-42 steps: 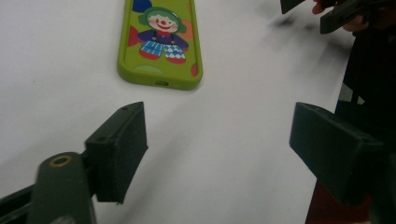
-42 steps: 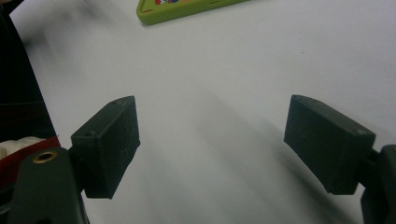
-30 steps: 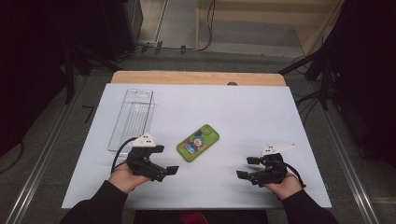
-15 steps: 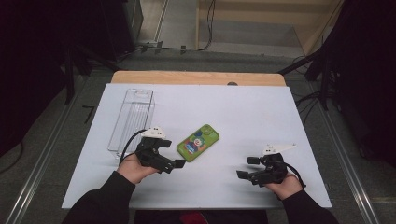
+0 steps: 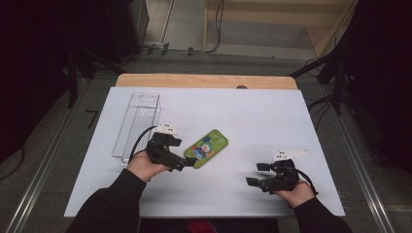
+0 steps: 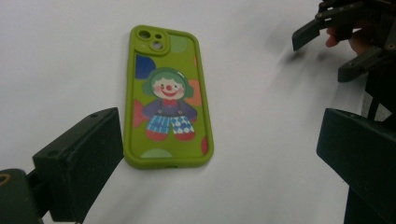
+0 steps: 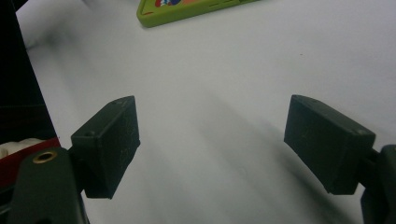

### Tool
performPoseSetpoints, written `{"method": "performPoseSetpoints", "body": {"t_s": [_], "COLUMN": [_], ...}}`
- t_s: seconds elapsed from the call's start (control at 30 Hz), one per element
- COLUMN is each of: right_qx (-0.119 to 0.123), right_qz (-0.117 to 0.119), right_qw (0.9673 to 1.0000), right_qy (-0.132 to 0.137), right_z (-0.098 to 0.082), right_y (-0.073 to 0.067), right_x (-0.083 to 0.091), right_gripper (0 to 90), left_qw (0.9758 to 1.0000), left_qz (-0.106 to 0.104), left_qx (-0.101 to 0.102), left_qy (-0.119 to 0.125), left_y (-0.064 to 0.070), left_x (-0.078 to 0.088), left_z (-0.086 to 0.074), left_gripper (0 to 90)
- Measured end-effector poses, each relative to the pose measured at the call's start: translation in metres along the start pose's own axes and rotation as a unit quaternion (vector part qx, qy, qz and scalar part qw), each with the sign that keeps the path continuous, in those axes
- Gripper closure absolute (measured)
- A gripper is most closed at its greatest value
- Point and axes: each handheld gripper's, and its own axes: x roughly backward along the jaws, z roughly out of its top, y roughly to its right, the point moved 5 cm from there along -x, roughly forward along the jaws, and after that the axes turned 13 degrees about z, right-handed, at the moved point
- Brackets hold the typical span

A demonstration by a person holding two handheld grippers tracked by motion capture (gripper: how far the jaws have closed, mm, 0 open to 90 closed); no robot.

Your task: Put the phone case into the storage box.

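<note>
A green phone case (image 5: 206, 148) printed with a clown lies flat near the middle of the white bench (image 5: 252, 111), its camera cutout toward the far right. The left claw (image 5: 187, 163) sits just at the case's near left end, jaws spread wide and empty; in the left gripper view the case (image 6: 167, 93) lies on the bench ahead of the jaws, not yet between them. The right claw (image 5: 256, 174) rests well apart at the near right, likewise wide open and holding nothing. A clear plastic tray (image 5: 137, 124) lies at the far left. This looks like the approach to a pickup. Next, the left claw probably needs to advance until its jaws straddle the case's narrow width, then close on its edges.
</note>
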Motion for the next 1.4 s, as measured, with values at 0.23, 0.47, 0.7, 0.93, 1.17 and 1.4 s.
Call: {"method": "performPoseSetpoints", "body": {"t_s": [0.23,0.47,0.7,0.93,1.17,1.4], "right_qx": [0.000,0.000,0.003,0.003,0.002,0.002], "right_qz": [0.000,-0.001,-0.002,0.000,0.001,0.001], "right_qw": [1.0000,1.0000,1.0000,1.0000,1.0000,1.0000], "right_qy": [0.000,-0.001,0.002,0.004,0.003,0.003], "right_z": [0.000,0.000,0.001,0.001,0.002,0.002], "right_y": [0.000,0.000,0.000,0.000,0.000,0.000], "right_x": [0.000,0.000,0.001,0.002,0.002,0.002], "right_gripper": [16.5,16.5,16.5,16.5,16.5,16.5], "left_qw": [1.0000,1.0000,0.9999,0.9999,0.9997,0.9998], "left_qz": [0.004,0.004,0.004,0.012,0.006,0.009], "left_qx": [0.004,0.005,0.007,0.004,0.019,0.011], "left_qy": [0.003,0.006,0.007,0.009,0.017,0.016], "left_y": [-0.004,-0.003,-0.002,-0.003,-0.004,-0.002], "left_x": [-0.006,-0.010,-0.019,-0.027,-0.039,-0.054], "left_z": [0.010,0.018,0.030,0.036,0.045,0.052], "left_gripper": [1.2,1.2,1.2,1.2,1.2,1.2]}}
